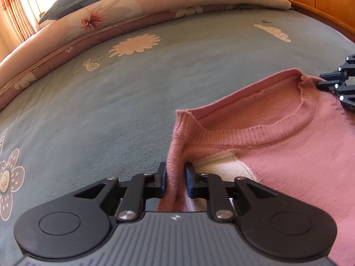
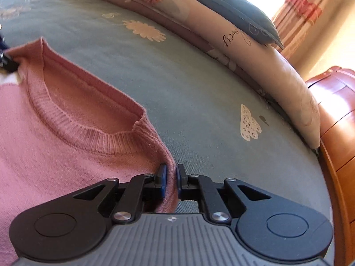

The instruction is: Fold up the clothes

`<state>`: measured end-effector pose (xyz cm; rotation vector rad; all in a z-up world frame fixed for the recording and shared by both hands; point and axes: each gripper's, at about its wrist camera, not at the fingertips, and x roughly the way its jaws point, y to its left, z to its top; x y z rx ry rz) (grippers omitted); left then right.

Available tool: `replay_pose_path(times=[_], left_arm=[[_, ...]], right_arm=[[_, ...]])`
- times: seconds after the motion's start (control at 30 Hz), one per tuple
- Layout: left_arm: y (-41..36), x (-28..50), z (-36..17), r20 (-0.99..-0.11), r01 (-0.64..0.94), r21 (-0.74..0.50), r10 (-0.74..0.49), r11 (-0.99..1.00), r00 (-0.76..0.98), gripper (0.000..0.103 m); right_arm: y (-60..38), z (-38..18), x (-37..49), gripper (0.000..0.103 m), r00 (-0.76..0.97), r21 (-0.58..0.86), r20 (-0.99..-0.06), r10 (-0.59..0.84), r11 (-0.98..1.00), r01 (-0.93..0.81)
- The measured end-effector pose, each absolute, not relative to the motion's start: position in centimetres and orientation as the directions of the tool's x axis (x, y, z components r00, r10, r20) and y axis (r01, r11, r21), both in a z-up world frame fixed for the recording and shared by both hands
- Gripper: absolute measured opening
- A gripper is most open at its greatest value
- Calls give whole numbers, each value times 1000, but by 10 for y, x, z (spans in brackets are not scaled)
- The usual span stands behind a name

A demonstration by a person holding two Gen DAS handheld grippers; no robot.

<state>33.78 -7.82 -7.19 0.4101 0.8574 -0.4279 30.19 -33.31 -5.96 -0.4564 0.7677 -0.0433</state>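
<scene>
Left wrist view: jaws of left gripper (image 1: 175,180) stood a little apart, a fold of the pink sweater (image 1: 277,146) at its shoulder edge between them; cloth touched the left pad, a sliver of gap showed at the right pad, so grip looked loose at best. Sweater lay flat on the grey-blue floral bedsheet (image 1: 133,102), ribbed collar (image 1: 261,133) facing up, a white patch (image 1: 219,168) below it. Right gripper (image 1: 339,84) sat at the far shoulder. Folded quilt (image 1: 137,6) behind.

Right wrist view: jaws of right gripper (image 2: 170,180) narrowly parted, sweater's (image 2: 44,146) shoulder edge between the pads, touching the left one; pinching or not, could not tell. Wooden furniture (image 2: 332,119) at right.
</scene>
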Motion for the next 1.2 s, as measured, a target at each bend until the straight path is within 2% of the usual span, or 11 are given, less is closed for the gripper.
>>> replay_pose_path(times=[0.07, 0.17, 0.23, 0.37, 0.57, 0.73, 0.83, 0.97, 1.2], left_arm=[[-74, 333, -63, -792, 520, 164, -202, 839, 576, 30], [-65, 320, -43, -787, 521, 152, -216, 840, 578, 42], [-58, 308, -29, -785, 519, 137, -227, 844, 576, 43], [-43, 280, -4, -788, 496, 82, -249, 865, 563, 47], [-21, 223, 25, -805, 451, 27, -248, 892, 538, 47], [-1, 180, 36, -791, 413, -111, -332, 904, 514, 46], [7, 159, 35, -782, 374, -175, -360, 911, 510, 41], [15, 136, 31, -763, 344, -261, -411, 902, 499, 42], [14, 124, 8, -770, 293, -329, -435, 898, 466, 43]], right_arm=[[-336, -48, 294, 26, 728, -369, -663, -175, 922, -115], [-340, -24, 277, 30, 736, -294, -665, -125, 950, -105], [-340, -9, 260, 32, 746, -275, -657, -112, 957, -98], [-337, 20, 220, 41, 752, -211, -655, -75, 974, -87], [-316, 39, 158, 45, 732, -158, -681, -23, 981, -116], [-298, 49, 103, 51, 748, -102, -663, 23, 987, -121], [-290, 52, 73, 51, 762, -28, -645, 63, 994, -106], [-275, 48, 38, 52, 777, 33, -625, 83, 996, -80], [-253, 33, 1, 54, 795, 131, -595, 120, 990, -52]])
